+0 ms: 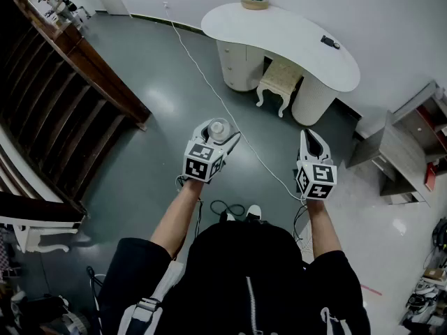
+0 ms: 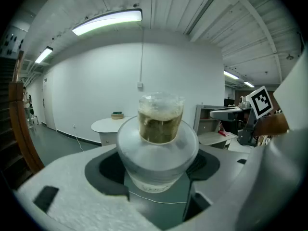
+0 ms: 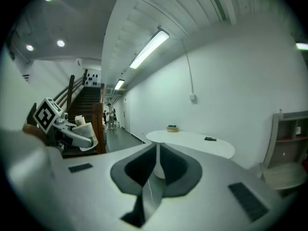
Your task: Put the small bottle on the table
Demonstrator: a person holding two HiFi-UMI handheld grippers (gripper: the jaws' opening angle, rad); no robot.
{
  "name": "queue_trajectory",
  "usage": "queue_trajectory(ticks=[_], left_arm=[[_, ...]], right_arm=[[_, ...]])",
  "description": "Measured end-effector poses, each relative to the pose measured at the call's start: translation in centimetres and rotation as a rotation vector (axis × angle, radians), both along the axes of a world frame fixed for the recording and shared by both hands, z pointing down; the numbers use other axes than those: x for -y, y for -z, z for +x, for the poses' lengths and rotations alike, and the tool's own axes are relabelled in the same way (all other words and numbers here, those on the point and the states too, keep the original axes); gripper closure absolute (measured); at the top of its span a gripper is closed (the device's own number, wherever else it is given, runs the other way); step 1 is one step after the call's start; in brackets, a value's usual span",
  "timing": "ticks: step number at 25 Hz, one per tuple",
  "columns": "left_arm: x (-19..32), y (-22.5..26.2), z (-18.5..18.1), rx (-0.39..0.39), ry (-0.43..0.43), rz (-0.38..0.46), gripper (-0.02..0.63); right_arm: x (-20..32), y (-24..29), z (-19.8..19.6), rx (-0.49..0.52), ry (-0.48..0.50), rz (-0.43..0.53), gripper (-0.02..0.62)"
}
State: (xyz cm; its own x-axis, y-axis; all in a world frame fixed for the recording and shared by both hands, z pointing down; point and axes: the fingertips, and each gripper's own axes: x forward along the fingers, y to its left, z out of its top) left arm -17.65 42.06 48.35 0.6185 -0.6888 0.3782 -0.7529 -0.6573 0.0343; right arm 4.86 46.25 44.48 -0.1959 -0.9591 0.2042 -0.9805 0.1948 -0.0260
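Observation:
The small bottle [image 1: 218, 128] is clear with a wide white base and brownish contents. It sits upright between the jaws of my left gripper [image 1: 214, 132], held over the floor. In the left gripper view the small bottle [image 2: 159, 129] fills the centre, and the left gripper [image 2: 159, 174] presses on its base from both sides. My right gripper [image 1: 312, 142] is level with it to the right, and in its own view the right gripper [image 3: 156, 163] has its jaws together on nothing. The white curved table [image 1: 286, 33] stands ahead, well beyond both grippers.
A cream stool [image 1: 279, 82] is tucked under the table. A small basket [image 1: 254, 1] and a dark flat object [image 1: 330, 42] lie on top. A white cable [image 1: 209, 82] runs across the grey floor. A wooden staircase [image 1: 63, 96] is at left and a grey shelf unit [image 1: 408, 149] at right.

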Motion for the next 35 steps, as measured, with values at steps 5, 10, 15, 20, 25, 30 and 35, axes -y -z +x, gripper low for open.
queue_trajectory(ticks=[5, 10, 15, 20, 25, 30, 35], left_arm=[[-0.1, 0.2, 1.7, 0.002, 0.006, 0.000, 0.261], [-0.3, -0.1, 2.2, 0.017, 0.022, 0.001, 0.261], [-0.5, -0.1, 2.7, 0.014, 0.044, 0.001, 0.261], [-0.1, 0.2, 2.8, 0.008, 0.063, 0.000, 0.261], [1.4, 0.6, 2.6, 0.006, 0.068, 0.013, 0.261], [3.5, -0.2, 2.2, 0.003, 0.070, -0.006, 0.261], [7.2, -1.7, 2.6, -0.003, 0.062, -0.032, 0.261]], right_arm=[[0.0, -0.3, 1.4, -0.035, 0.015, 0.002, 0.591], [-0.3, -0.6, 1.6, -0.026, 0.068, 0.015, 0.592], [-0.1, -1.0, 2.9, -0.025, 0.077, -0.001, 0.591], [0.5, -0.7, 3.2, -0.004, 0.087, 0.000, 0.592], [2.2, -0.6, 2.7, -0.006, 0.095, 0.009, 0.592], [4.4, -1.4, 1.9, -0.003, 0.102, -0.008, 0.592], [8.3, -2.6, 1.7, -0.013, 0.105, -0.037, 0.592]])
